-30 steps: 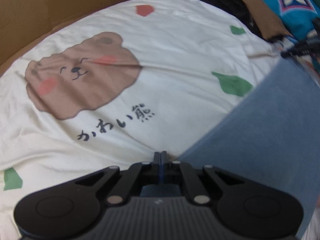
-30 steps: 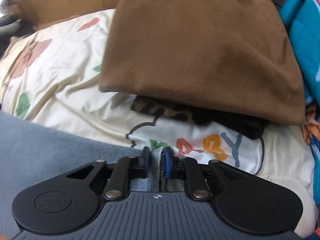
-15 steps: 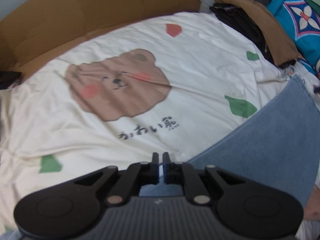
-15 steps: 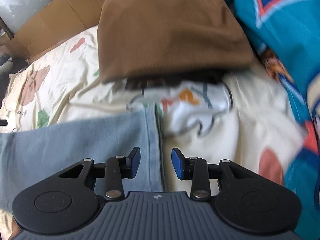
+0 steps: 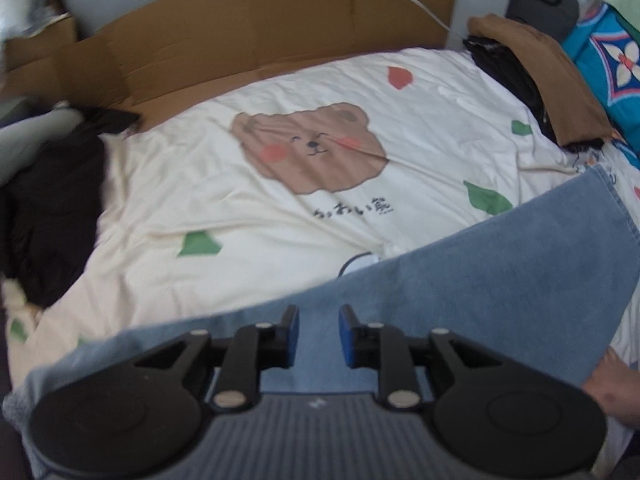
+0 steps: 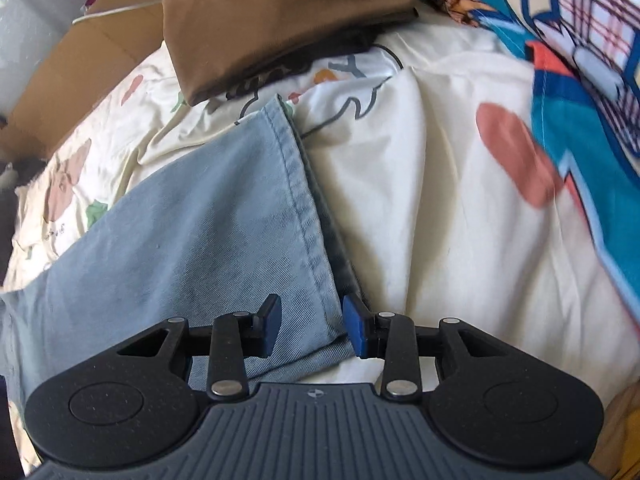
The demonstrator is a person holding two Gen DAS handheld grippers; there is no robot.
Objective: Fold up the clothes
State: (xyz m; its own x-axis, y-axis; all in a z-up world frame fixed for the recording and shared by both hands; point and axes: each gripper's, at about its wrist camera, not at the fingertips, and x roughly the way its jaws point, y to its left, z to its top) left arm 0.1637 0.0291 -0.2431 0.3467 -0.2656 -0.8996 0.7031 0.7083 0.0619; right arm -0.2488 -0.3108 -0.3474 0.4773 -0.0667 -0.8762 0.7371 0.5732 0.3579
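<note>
Light blue jeans [image 5: 480, 280] lie spread flat on a cream bed cover [image 5: 280, 240] printed with a bear. My left gripper [image 5: 318, 320] hovers above the near edge of the denim. Its jaws are opening, and the pads press on nothing. In the right wrist view the stitched hem of the jeans [image 6: 200, 220] runs down between the fingers of my right gripper [image 6: 312, 316]. That gripper is open, with the cloth lying loose below its blue pads.
A folded brown garment [image 5: 552, 80] [image 6: 280, 12] sits on dark clothes at the bed's far right. Black clothing [image 5: 48, 200] is heaped at the left. Cardboard [image 5: 260, 28] lines the far side. A blue patterned blanket [image 6: 580, 100] lies to the right. A hand [image 5: 612, 384] shows low right.
My left gripper went from shut on the denim edge to open and rose away from the bed. My right gripper let go of the hem, opened wider and swung right.
</note>
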